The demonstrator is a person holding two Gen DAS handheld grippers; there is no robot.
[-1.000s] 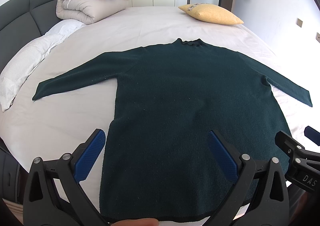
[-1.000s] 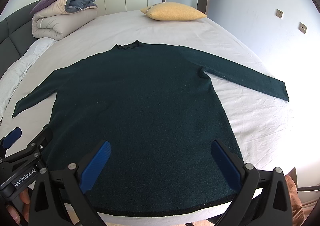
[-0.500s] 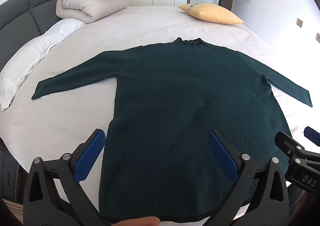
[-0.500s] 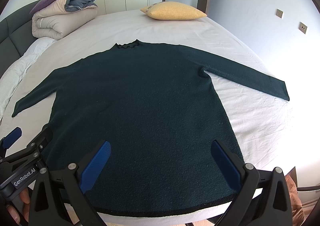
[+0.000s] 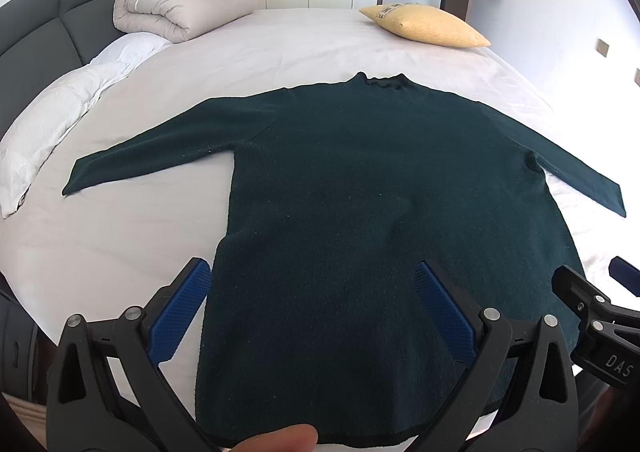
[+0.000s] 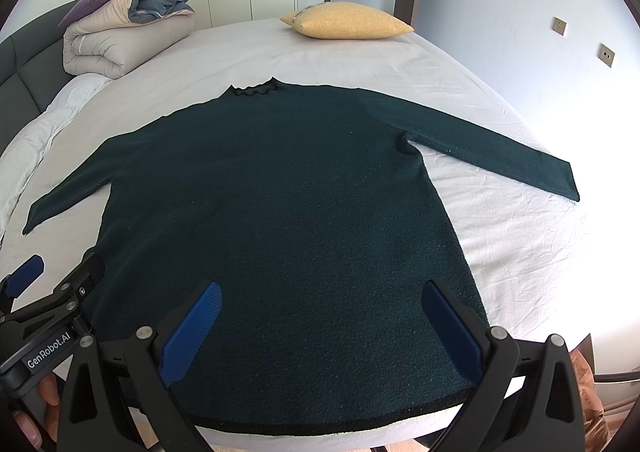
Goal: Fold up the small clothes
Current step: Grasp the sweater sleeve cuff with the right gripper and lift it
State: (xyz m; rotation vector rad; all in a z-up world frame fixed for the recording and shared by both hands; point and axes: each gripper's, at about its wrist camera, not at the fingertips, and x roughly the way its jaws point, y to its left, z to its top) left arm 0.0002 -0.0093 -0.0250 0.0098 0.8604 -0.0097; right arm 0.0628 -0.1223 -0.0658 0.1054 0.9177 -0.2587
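A dark green long-sleeved sweater [image 5: 360,188] lies flat on the white bed sheet [image 5: 280,40], collar far, hem at the near edge, both sleeves spread out; it also shows in the right wrist view [image 6: 280,204]. My left gripper [image 5: 312,292] is open and empty, hovering over the hem's left part. My right gripper [image 6: 320,308] is open and empty over the hem's right part. Each gripper shows at the edge of the other's view: the right gripper [image 5: 592,304] and the left gripper [image 6: 52,292].
A folded duvet stack [image 5: 180,0] sits at the far left by the dark headboard [image 5: 36,36]. A yellow pillow [image 5: 428,26] lies at the far right. A white pillow [image 5: 60,112] lies on the left. Wardrobes and a door stand behind the bed.
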